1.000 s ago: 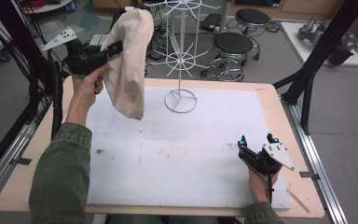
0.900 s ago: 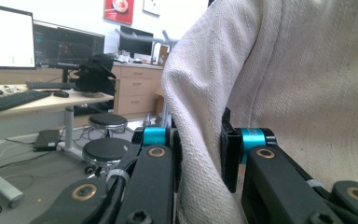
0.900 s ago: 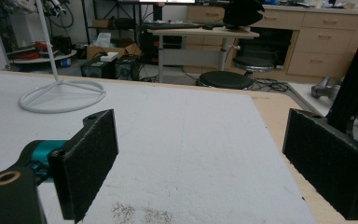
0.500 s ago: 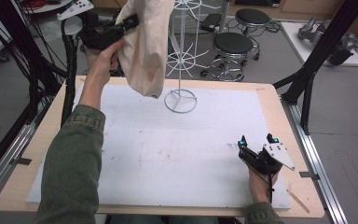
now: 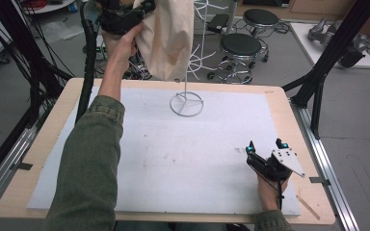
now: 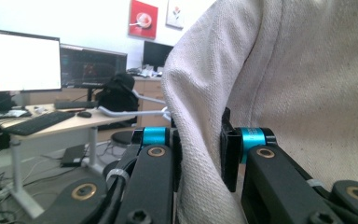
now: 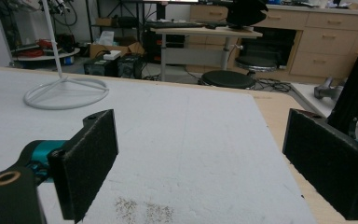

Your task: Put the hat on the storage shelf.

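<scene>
Far left, the left tongs [image 5: 142,9] are raised high beyond the far edge of the surface [image 5: 43,144], clenched on a fold of the cream cloth bag [image 5: 168,38]; in the left gripper view the cloth [image 6: 279,93] is pinched between both jaws. The bag hangs down from the tongs, right beside the white wire stand [image 5: 187,103], whose ring base sits on the white mat [image 5: 173,159] at the far middle. Near right, the right tongs [image 5: 264,144] rest low over the mat, jaws spread wide, nothing between them, well apart from the bag.
</scene>
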`<state>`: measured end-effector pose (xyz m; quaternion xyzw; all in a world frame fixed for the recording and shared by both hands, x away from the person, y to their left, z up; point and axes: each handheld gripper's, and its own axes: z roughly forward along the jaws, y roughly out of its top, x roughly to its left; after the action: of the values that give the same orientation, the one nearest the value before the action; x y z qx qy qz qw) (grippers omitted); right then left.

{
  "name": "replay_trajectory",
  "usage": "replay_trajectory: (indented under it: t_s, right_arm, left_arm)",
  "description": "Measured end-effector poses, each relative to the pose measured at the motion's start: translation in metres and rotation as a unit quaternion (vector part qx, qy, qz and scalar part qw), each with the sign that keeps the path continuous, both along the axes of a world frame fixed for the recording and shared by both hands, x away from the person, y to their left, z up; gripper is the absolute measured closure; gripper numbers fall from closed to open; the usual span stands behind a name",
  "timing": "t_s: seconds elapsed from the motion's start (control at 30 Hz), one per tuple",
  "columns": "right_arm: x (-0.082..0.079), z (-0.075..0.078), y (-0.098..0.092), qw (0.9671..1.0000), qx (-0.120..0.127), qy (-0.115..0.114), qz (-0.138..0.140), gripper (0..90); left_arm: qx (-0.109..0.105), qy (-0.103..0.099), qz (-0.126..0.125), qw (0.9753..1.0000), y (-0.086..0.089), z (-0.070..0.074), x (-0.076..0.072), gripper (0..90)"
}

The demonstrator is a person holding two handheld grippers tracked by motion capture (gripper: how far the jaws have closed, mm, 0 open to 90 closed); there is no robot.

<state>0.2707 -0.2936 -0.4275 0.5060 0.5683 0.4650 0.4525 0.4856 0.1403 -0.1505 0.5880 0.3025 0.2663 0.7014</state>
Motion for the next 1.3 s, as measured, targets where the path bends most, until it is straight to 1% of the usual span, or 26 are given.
replay_trajectory:
  t_s: [0.07, 0.17, 0.27, 0.47, 0.53, 0.73, 0.97, 1.2, 1.3]
  right_arm:
    - [0.000, 0.000, 0.000, 1.0000, 0.000, 0.000, 0.001, 9.3]
    - [0.001, 0.000, 0.000, 1.0000, 0.005, -0.001, 0.000, 9.3]
    - [0.001, 0.000, 0.000, 1.0000, 0.007, -0.001, 0.001, 9.3]
    - [0.001, 0.000, -0.001, 1.0000, 0.009, -0.003, 0.001, 9.3]
    - [0.001, 0.001, 0.000, 0.9999, 0.010, -0.004, 0.000, 9.3]
    - [0.001, 0.001, 0.000, 0.9999, 0.011, -0.004, -0.001, 9.3]
    - [0.001, 0.001, 0.000, 0.9999, 0.013, -0.007, -0.001, 9.3]
    - [0.001, 0.001, 0.001, 0.9999, 0.014, -0.007, -0.003, 9.3]
    - [0.001, 0.001, 0.001, 0.9999, 0.011, -0.008, -0.001, 9.3]
  left_arm:
    - [0.007, 0.002, 0.004, 1.0000, -0.003, -0.003, 0.001, 80.3]
    - [0.026, 0.008, 0.010, 0.9996, -0.009, -0.009, 0.002, 79.9]
    - [0.040, 0.014, 0.014, 0.9990, -0.013, -0.014, 0.003, 79.3]
    - [0.046, 0.016, 0.015, 0.9987, -0.018, -0.021, 0.003, 78.7]
    - [0.051, 0.015, 0.014, 0.9985, -0.019, -0.022, 0.002, 78.0]
    - [0.051, 0.011, 0.013, 0.9985, -0.019, -0.027, -0.002, 75.1]
    - [0.044, 0.020, 0.010, 0.9988, -0.013, -0.038, -0.003, 72.6]
    - [0.041, 0.022, -0.002, 0.9989, -0.009, -0.045, -0.007, 68.7]
    - [0.038, 0.024, -0.006, 0.9989, -0.008, -0.047, -0.008, 65.5]
